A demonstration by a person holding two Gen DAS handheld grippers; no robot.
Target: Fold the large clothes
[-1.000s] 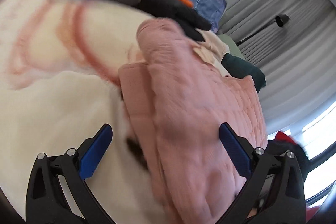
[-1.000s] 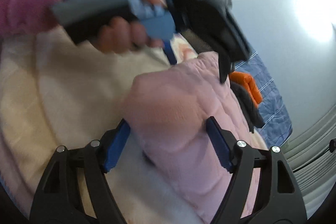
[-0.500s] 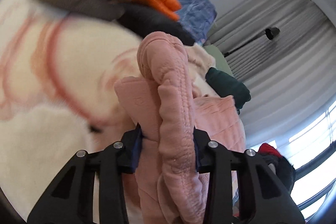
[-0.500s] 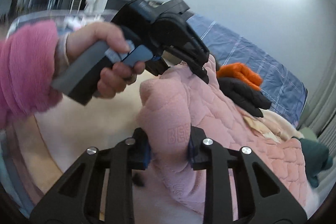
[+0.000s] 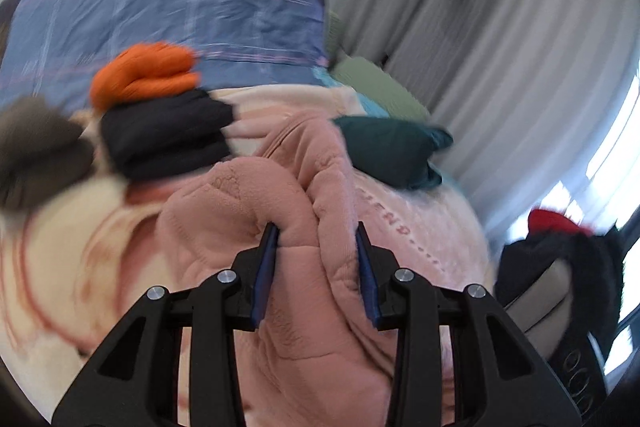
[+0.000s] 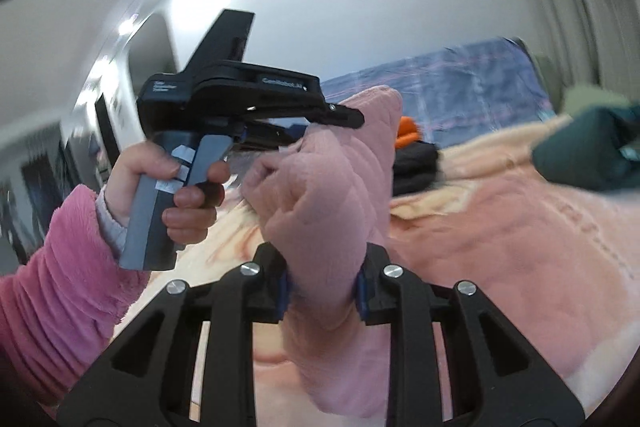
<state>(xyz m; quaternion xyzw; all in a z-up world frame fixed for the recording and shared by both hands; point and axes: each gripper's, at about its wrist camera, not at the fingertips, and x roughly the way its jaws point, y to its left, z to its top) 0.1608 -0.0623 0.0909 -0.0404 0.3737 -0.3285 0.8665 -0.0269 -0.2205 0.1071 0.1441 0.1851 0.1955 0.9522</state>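
Now | left gripper, right gripper closed on pink garment | lifted

A bed covered in a cream blanket with red line patterns carries a spread of clothing. A pink quilted garment lies across its near part, with stitched lettering showing on the fabric. Behind it sits a folded stack: an orange garment on top of a black one, with a grey-brown bundle just beside it. A dark teal cushion rests near the far edge, a pale green pillow beyond it. A blue plaid cover runs along the wall.
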